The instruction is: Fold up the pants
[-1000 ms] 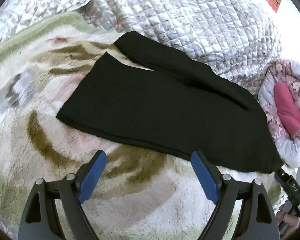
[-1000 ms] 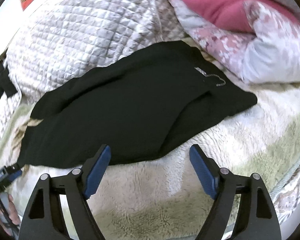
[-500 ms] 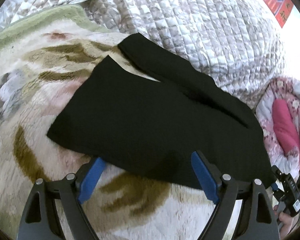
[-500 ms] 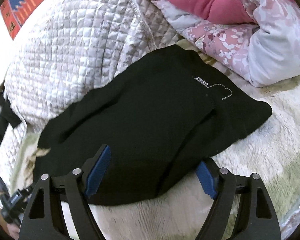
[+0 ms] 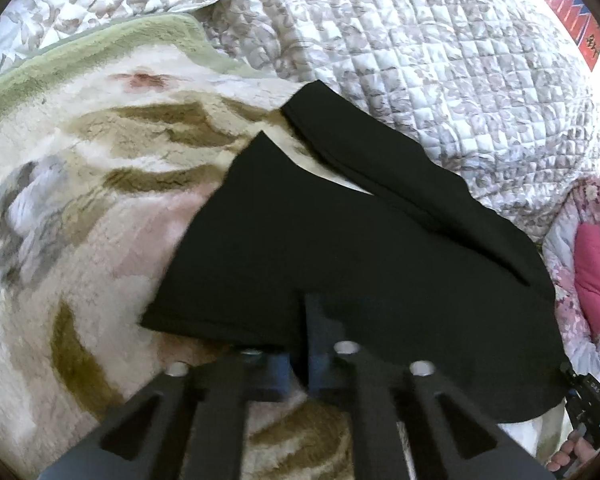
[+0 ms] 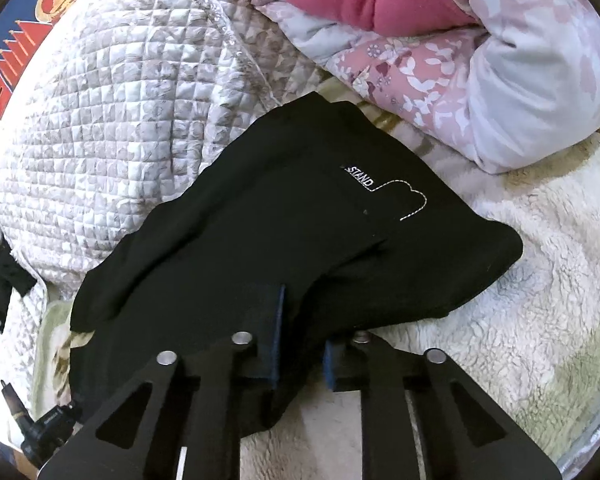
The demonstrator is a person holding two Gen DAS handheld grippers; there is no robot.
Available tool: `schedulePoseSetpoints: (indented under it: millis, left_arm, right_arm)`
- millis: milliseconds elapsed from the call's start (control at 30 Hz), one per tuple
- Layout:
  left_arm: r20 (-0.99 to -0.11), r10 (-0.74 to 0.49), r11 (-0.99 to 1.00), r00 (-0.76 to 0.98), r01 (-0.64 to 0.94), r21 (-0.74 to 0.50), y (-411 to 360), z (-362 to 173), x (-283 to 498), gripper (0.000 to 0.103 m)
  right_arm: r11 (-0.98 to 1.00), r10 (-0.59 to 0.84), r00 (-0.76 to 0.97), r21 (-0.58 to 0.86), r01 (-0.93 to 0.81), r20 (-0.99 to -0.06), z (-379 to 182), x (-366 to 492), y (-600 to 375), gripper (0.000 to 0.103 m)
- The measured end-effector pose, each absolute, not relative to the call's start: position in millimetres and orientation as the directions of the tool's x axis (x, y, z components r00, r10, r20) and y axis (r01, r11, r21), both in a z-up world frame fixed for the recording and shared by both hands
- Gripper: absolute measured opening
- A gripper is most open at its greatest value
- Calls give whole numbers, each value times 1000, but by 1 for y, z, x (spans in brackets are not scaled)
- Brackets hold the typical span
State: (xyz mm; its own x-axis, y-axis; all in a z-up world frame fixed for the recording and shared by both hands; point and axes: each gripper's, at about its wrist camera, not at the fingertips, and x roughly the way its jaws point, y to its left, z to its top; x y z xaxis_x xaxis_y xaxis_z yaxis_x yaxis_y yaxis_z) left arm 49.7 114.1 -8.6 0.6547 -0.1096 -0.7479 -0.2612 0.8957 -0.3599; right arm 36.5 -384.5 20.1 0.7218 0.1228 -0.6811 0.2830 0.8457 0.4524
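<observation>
Black pants (image 5: pixel 340 240) lie spread on a fluffy patterned blanket (image 5: pixel 80 200), legs pointing to the far left in the left wrist view. My left gripper (image 5: pixel 298 344) is shut on the near edge of a leg. In the right wrist view the pants (image 6: pixel 280 232) show a white "STAND" stitched label near the waist. My right gripper (image 6: pixel 300 344) is shut on the near edge of the pants by the waist end. Cloth bunches between both pairs of blue pads.
A quilted grey-white bedspread (image 5: pixel 420 60) rises behind the pants. A rolled pink floral duvet (image 6: pixel 480 60) lies at the waist end. A red and blue poster (image 6: pixel 28 20) hangs on the wall. The other gripper's handle (image 5: pixel 592 400) shows at the lower right.
Both grippers moved forward onto the near edge of the pants and went from wide open to shut on the cloth.
</observation>
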Motion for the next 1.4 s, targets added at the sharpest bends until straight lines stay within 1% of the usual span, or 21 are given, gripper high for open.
schedulePoseSetpoints:
  millis: [200, 367, 533, 600, 667, 700, 767, 867, 933, 1000, 1067, 1100, 1133, 1167, 1200, 1233, 1267, 1367, 1400]
  left_arm:
    - [-727, -105, 904, 678, -240, -355, 114, 25, 24, 4]
    - [-709, -124, 907, 694, -211, -365, 117, 44, -18, 4]
    - [-728, -128, 909, 673, -213, -357, 116, 34, -58, 4]
    - [-747, -123, 915, 654, -216, -340, 115, 24, -64, 4]
    - [-777, -124, 916, 616, -230, -329, 114, 9, -61, 4]
    - [-782, -128, 913, 609, -236, -333, 115, 6, -60, 4]
    - [-769, -127, 913, 626, -229, -337, 114, 11, -60, 5]
    - [-764, -103, 917, 637, -236, -321, 114, 15, -63, 5]
    - [-762, -88, 916, 642, -249, -316, 114, 17, -68, 5]
    - [-763, -72, 913, 642, -265, -309, 115, 19, -70, 9]
    - [-777, -25, 916, 629, -298, -270, 119, 19, -74, 11]
    - [-780, -1, 914, 626, -315, -254, 121, 20, -77, 14]
    - [-779, 26, 910, 626, -337, -241, 123, 22, -80, 15]
    - [-777, 45, 906, 628, -353, -233, 126, 25, -82, 15]
    - [-770, 64, 902, 635, -367, -228, 129, 28, -84, 15]
    - [-759, 82, 899, 646, -376, -223, 130, 33, -85, 16]
    - [-748, 98, 899, 656, -380, -215, 130, 38, -86, 15]
    - [-719, 115, 905, 685, -370, -208, 128, 50, -85, 17]
    - [-716, 98, 909, 691, -355, -218, 127, 53, -83, 20]
  right_arm:
    - [843, 142, 740, 472, 258, -657, 46, 11, -388, 6]
    - [836, 161, 714, 479, 268, -681, 52, -28, -395, 6]
    - [835, 162, 678, 466, 294, -717, 38, -64, -392, 6]
    - [836, 152, 653, 449, 315, -742, 25, -66, -393, 6]
    - [824, 179, 645, 472, 315, -743, 19, -64, -395, 7]
    - [822, 179, 653, 477, 312, -736, 21, -65, -396, 8]
    - [825, 172, 663, 474, 307, -728, 26, -67, -397, 15]
    - [826, 130, 678, 457, 329, -723, 34, -75, -397, 16]
    - [821, 78, 682, 435, 370, -727, 38, -83, -401, 16]
    - [804, 51, 670, 428, 412, -740, 38, -89, -406, 16]
    - [786, 29, 657, 423, 451, -754, 38, -94, -412, 16]
    - [779, 21, 659, 425, 460, -752, 40, -96, -414, 16]
    - [775, 15, 664, 428, 465, -748, 42, -97, -415, 16]
    - [769, 23, 673, 443, 461, -739, 44, -98, -417, 21]
    - [760, 44, 683, 468, 450, -729, 44, -97, -419, 30]
    - [747, 76, 691, 500, 437, -718, 42, -94, -421, 37]
    - [738, 97, 695, 520, 430, -712, 40, -91, -422, 48]
    - [733, 110, 702, 534, 421, -704, 35, -82, -421, 51]
    - [739, 107, 701, 528, 419, -706, 34, -79, -421, 46]
